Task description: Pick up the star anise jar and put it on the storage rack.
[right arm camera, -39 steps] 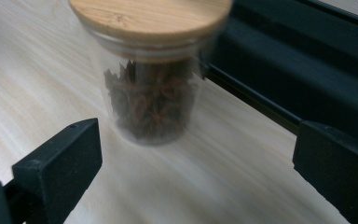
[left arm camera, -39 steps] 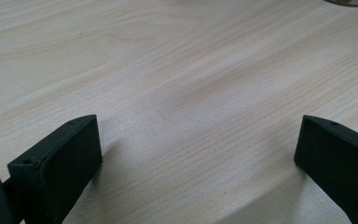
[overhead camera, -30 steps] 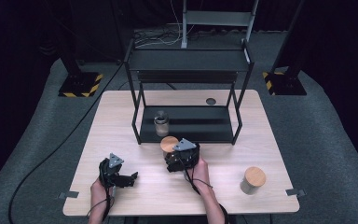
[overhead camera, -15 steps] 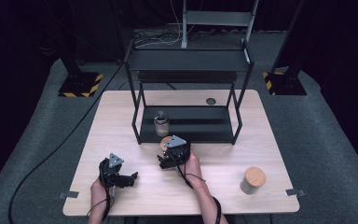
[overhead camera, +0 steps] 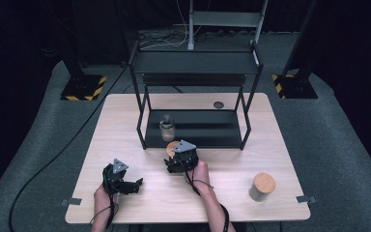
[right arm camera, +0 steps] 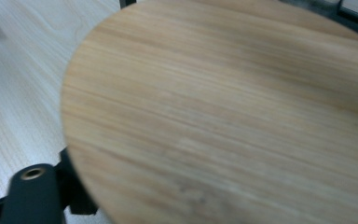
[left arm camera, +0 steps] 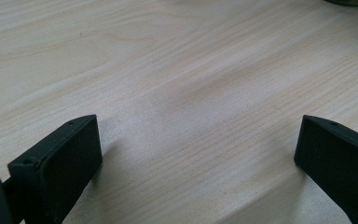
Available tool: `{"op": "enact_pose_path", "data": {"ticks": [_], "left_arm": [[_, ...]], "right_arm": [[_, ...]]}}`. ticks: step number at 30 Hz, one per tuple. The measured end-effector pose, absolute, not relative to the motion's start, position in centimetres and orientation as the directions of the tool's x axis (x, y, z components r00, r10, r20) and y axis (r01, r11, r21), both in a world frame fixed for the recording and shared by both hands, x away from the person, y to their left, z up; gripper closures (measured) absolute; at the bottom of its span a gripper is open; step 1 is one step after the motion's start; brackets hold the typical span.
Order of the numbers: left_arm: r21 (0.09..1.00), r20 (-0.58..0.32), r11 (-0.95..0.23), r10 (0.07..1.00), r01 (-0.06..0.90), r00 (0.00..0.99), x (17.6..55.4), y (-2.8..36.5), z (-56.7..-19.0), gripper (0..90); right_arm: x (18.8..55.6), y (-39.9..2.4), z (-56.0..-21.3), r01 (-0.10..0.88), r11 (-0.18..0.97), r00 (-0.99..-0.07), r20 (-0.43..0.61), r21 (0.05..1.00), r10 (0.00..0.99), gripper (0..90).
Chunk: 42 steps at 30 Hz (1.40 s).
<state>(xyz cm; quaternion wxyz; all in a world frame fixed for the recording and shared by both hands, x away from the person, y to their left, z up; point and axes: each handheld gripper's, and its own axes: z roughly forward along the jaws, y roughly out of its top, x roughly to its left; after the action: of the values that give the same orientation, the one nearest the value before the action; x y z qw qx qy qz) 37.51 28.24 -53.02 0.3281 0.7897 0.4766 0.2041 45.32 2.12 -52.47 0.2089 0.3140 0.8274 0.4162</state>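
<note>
A round wooden lid point(overhead camera: 172, 146) lies on the table just in front of the black rack. My right gripper point(overhead camera: 175, 153) sits over its near edge, and its jaws have just been closing with the lid between them. In the right gripper view the lid point(right arm camera: 223, 116) is very close, with one black finger point(right arm camera: 32, 193) showing at its lower left edge and the other hidden behind it. My left gripper point(overhead camera: 134, 184) rests on the table at the front left. Its jaws point(left arm camera: 198, 154) are wide open over bare wood.
A black two-level rack point(overhead camera: 193, 63) stands at the back of the table point(overhead camera: 125, 121), with a lidless glass jar point(overhead camera: 167, 128) on its lower shelf. A grey jar with a wooden lid point(overhead camera: 262, 187) stands at the front right. A small dark disc point(overhead camera: 218, 104) lies behind the rack.
My right hand has shifted slightly left and forward onto the wooden lid, which is now partly covered by the gripper. The left hand has not moved.
</note>
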Motion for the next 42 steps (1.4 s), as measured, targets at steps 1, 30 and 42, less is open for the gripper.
{"op": "enact_pose_path", "data": {"ticks": [1, 30, 42], "left_arm": [[0.713, 0.006, -0.327, 0.887, 0.621, 0.461, 37.5, 28.2, -53.0, 0.2], [0.711, 0.006, -0.326, 0.889, 0.624, 0.458, 37.6, 28.3, -53.0, 0.3], [0.711, 0.008, -0.327, 0.889, 0.622, 0.458, 37.6, 28.3, -53.0, 0.3]], "right_arm": [[45.3, 2.1, -52.5, 0.347, 0.457, -0.714, -0.085, 0.819, 0.695, 19.4], [45.2, 0.7, -52.0, 0.376, 0.394, -0.696, -0.025, 0.839, 0.718, 24.9], [45.6, 0.0, -51.5, 0.385, 0.383, -0.683, -0.020, 0.840, 0.730, 24.9]]}}
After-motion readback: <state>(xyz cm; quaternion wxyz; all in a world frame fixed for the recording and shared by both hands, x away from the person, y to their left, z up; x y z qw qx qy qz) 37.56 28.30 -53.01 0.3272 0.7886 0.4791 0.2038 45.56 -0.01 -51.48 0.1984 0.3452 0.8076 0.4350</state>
